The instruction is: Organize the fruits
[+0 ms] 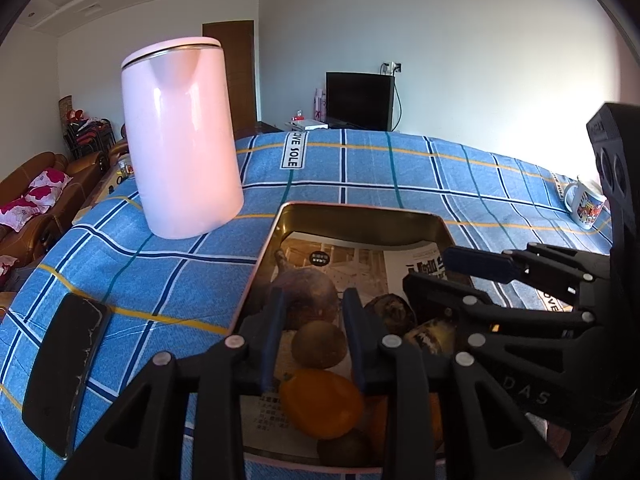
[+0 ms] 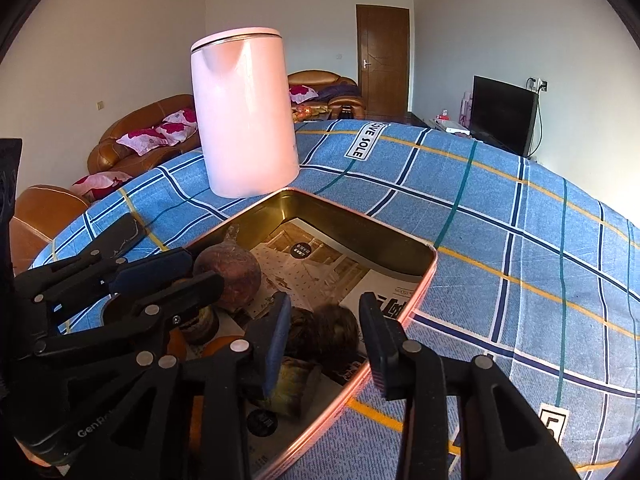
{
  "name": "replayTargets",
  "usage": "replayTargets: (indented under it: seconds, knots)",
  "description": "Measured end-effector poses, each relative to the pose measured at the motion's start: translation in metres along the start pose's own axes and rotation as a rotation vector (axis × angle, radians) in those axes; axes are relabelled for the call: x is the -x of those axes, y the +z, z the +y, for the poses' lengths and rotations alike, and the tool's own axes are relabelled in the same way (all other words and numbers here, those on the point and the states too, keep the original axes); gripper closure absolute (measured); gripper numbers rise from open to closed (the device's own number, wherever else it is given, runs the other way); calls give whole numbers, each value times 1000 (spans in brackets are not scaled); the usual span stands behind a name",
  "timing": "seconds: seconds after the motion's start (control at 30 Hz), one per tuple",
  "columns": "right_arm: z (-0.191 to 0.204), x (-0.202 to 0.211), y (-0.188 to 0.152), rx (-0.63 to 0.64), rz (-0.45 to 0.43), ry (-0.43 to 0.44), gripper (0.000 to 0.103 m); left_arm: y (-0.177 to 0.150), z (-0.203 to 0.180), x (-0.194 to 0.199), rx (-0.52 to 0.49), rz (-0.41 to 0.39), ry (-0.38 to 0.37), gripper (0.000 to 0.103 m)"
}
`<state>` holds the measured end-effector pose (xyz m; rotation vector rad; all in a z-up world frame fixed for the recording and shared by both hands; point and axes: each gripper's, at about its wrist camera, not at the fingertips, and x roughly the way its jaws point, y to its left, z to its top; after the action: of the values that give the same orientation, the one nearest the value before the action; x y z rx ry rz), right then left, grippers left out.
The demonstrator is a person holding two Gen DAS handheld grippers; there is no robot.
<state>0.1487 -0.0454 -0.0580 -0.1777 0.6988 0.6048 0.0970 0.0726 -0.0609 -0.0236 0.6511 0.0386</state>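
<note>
Only the left wrist view shows a black phone (image 1: 66,372) left of the left gripper (image 1: 312,320) and a mug (image 1: 586,206) far right. Both it and the right gripper (image 2: 324,332) hang narrowly parted, empty, over fruits (image 1: 320,344) in the gold tin (image 2: 360,224); bare blue tablecloth (image 2: 520,260) lies to the right.

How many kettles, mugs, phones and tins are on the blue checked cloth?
pink kettle: 1
mug: 1
phone: 1
tin: 1
Total: 4
</note>
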Motion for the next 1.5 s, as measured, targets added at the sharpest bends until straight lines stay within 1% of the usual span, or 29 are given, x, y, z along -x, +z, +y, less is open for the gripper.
replayTargets:
  seconds: [0.03,0.1,0.13,0.2,0.27,0.37,0.43,0.47,0.5,0.63,0.87,1.0,1.5]
  knots:
    - [-1,3,0,-6,-5,2,59,0,1,3,2,-6,7,64]
    - [-3,9,-1,-12,-18,3,55,-1,2,9,2,-26,21,49]
    - [-5,13,-2,-19,-24,3,54,-2,3,12,4,-35,22,46]
    - [-9,21,-5,-31,-40,1,45,-3,4,19,11,-51,18,33]
    - [-13,31,-10,-45,-58,5,40,-5,3,28,13,-73,11,29]
    - [-15,49,-17,-56,-88,4,39,-8,-2,38,8,-94,4,24]
    - [-13,63,-22,-51,-114,-3,38,-10,-5,46,7,-112,3,18]
    - [-13,70,-24,-49,-127,-6,37,-11,-6,51,10,-125,6,11]
    - [-12,77,-26,-50,-141,-8,34,-12,-7,55,15,-142,9,8]
    - [-12,102,-37,-53,-192,-34,31,-15,-10,70,22,-182,11,8]
    - [-13,131,-53,-55,-247,-72,27,-17,-17,85,35,-229,9,4]
    - [-12,141,-60,-51,-274,-97,25,-18,-23,89,21,-236,5,3]
    - [-11,159,-67,-48,-307,-105,23,-19,-33,96,11,-243,7,3]
